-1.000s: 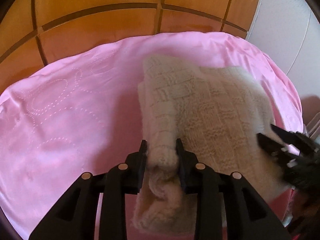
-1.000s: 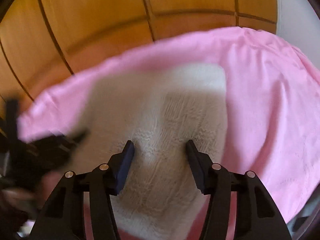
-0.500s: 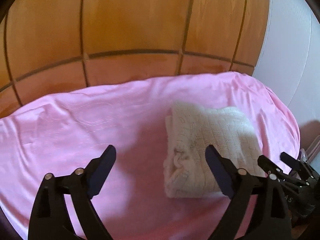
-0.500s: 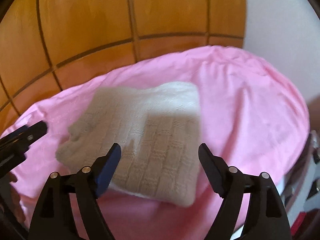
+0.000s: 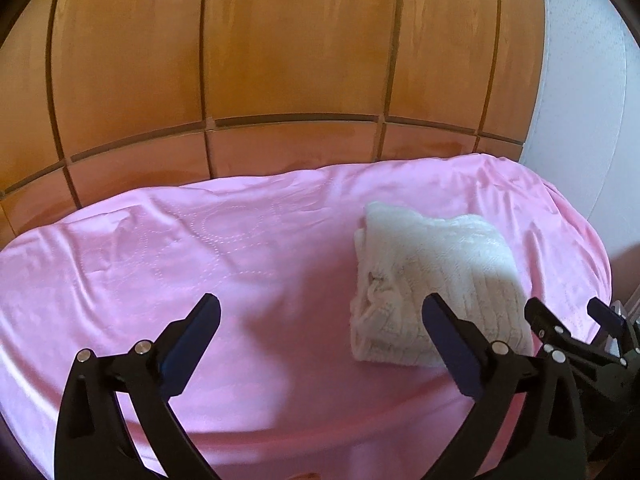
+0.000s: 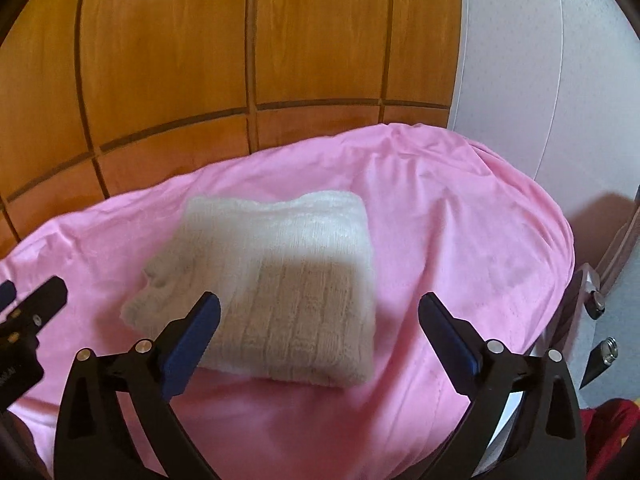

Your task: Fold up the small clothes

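Folded cream knit lying flat on pink sheet, toward its right edge, far side near wood panel wall. Left gripper spread wide, holding nothing, above sheet's near edge. Right gripper likewise wide and bare, off the knit.

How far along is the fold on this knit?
Done: the knit lies as a compact folded rectangle on the pink sheet, with no loose sleeve showing. In hand: nothing. The left tool and right tool are both open and clear of the cloth. Left: apparently nothing on this piece; something red at the right view's edge may be next, but I cannot tell what it is.
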`<state>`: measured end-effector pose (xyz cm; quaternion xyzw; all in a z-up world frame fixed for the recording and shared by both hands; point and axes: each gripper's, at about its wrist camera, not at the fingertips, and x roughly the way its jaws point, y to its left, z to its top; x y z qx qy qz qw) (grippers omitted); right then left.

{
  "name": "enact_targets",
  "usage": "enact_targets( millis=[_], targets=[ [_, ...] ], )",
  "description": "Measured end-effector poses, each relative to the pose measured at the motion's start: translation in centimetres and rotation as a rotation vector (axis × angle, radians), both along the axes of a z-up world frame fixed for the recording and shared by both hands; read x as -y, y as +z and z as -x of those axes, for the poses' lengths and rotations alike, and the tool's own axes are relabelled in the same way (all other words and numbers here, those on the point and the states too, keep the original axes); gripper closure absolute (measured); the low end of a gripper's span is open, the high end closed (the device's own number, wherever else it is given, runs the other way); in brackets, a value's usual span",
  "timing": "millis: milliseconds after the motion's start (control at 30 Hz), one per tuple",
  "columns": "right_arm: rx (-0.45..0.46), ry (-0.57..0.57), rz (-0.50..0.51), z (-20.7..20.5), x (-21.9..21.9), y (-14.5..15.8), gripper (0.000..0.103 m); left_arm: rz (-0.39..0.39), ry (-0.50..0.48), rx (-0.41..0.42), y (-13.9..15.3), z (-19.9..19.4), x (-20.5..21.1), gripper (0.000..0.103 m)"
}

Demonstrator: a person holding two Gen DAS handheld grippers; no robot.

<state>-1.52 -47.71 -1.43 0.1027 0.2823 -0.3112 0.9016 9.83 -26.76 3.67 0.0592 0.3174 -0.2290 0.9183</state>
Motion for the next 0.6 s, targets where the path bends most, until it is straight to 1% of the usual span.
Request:
enact_targets(
  millis=[167,433,600],
  targets=[
    [-0.004,-0.003,-0.002,0.35,-0.27,-0.42,0.005,-0.013,0.006,-0.003,-0.14,0.42,-0.32,0.002],
    [0.017,-0.013,0.001,0.69,-0.28,-0.22,0.005,-0.034,0.005,0.006,-0.16,0.79,-0.07,0.002],
    [0.013,-0.012,0.004,0.9,-0.69,-0.34,0.005,-0.038,0.003,0.001,-0.21,0.77,-0.1,0.002]
  ],
)
